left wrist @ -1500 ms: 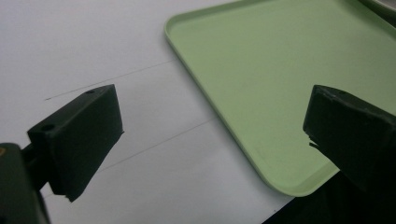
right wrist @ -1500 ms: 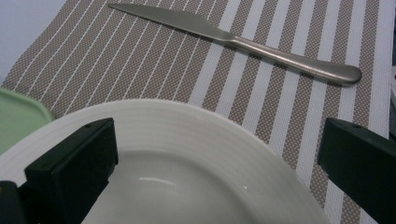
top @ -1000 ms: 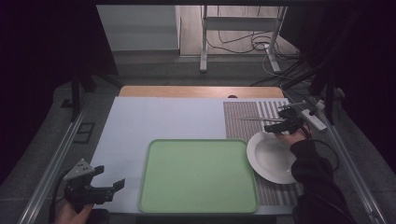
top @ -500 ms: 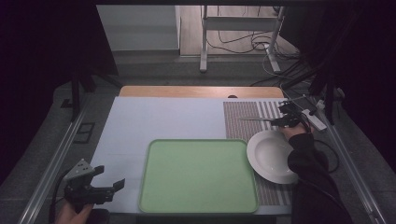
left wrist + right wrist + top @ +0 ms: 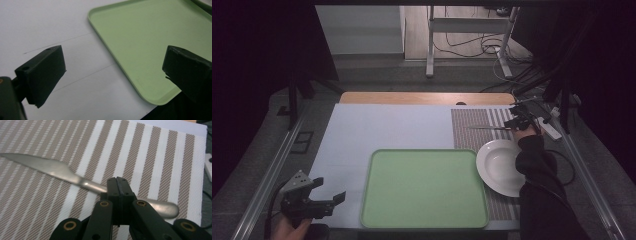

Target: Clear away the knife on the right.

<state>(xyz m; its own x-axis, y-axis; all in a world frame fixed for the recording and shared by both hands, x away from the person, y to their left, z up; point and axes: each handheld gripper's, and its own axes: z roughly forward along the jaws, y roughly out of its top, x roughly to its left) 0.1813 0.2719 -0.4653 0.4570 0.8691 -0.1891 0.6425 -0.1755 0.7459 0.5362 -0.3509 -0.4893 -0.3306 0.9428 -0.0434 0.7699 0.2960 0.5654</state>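
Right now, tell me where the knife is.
The knife lies on the striped placemat at the table's far right, just beyond the white plate, its handle clamped in the right gripper.

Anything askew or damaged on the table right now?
Nothing stands out. The knife is gripped at its handle by the right gripper over the striped mat; plate and green tray sit flat, unmarked.

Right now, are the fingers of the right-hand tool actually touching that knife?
Touching. In the right gripper view the right gripper has its fingers closed together on the knife handle, no gap showing.
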